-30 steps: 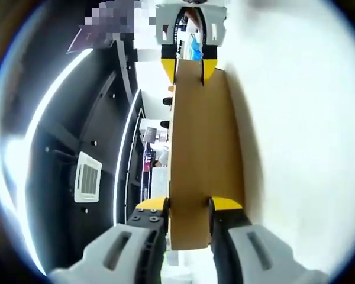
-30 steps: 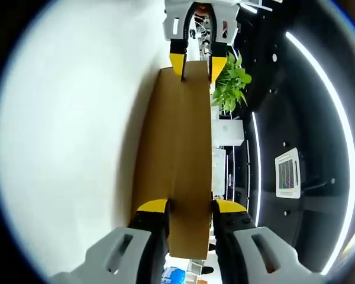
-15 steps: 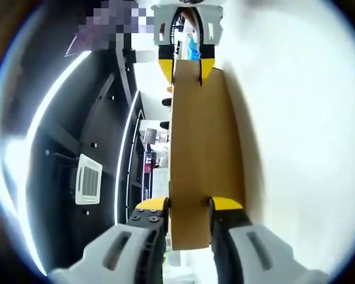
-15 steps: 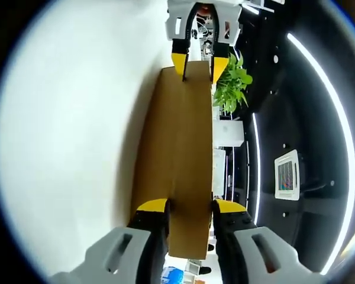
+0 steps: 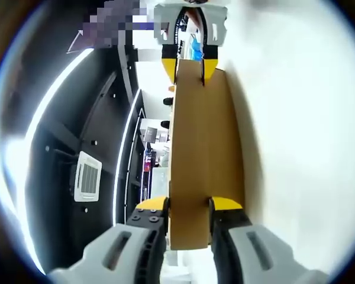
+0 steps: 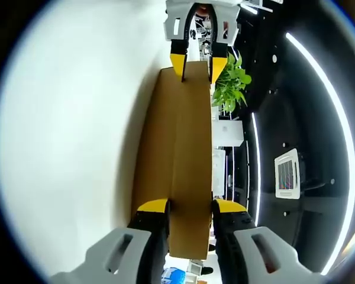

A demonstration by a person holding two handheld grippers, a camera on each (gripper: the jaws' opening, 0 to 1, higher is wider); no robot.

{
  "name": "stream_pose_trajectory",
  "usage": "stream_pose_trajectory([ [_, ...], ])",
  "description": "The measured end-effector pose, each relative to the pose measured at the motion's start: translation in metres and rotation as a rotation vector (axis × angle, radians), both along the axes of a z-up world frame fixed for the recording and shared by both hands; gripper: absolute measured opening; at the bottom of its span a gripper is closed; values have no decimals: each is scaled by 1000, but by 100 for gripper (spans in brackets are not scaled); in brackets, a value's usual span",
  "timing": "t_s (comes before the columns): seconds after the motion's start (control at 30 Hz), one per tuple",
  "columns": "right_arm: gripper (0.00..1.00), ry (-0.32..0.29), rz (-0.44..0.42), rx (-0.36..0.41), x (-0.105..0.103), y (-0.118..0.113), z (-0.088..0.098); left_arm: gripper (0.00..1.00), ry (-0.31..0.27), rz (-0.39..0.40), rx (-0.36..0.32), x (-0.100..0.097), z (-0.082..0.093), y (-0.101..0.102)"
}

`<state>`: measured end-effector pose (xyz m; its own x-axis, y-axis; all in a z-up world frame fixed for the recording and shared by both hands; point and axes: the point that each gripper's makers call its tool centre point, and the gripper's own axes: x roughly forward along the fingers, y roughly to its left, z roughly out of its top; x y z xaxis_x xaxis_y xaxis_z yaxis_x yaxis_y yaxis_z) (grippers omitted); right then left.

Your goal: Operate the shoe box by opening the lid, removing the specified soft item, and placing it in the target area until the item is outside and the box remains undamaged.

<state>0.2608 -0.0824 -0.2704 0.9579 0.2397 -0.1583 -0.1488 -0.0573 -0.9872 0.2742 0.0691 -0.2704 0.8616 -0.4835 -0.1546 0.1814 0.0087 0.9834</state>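
A long brown cardboard panel [image 5: 204, 142], by its look the shoe box lid, is held edge-on between both grippers. In the left gripper view my left gripper [image 5: 189, 207] is shut on its near end, yellow fingertips [image 5: 226, 204] on either face. At its far end the right gripper [image 5: 188, 65] clamps it. The right gripper view mirrors this: my right gripper [image 6: 189, 207] is shut on the near end of the lid [image 6: 177, 142], and the left gripper [image 6: 196, 62] grips the far end. The box body and the soft item are hidden.
Both views are rolled sideways. A broad white surface [image 5: 302, 136] lies along one side of the lid [image 6: 65, 136]. On the other side is a dark ceiling with curved light strips [image 6: 325, 89] and a vent [image 5: 87, 176]. A green plant [image 6: 231, 83] stands near the far end.
Nothing has moved apart from a slight sway of the cameras; both grippers keep their hold on the lid.
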Motion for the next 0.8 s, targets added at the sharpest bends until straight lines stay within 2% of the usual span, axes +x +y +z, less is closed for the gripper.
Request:
stream_pose_trajectory([
  [0.8,28,8,36,-13,-5,-1,1,27,23,15,7,-5,1,0],
])
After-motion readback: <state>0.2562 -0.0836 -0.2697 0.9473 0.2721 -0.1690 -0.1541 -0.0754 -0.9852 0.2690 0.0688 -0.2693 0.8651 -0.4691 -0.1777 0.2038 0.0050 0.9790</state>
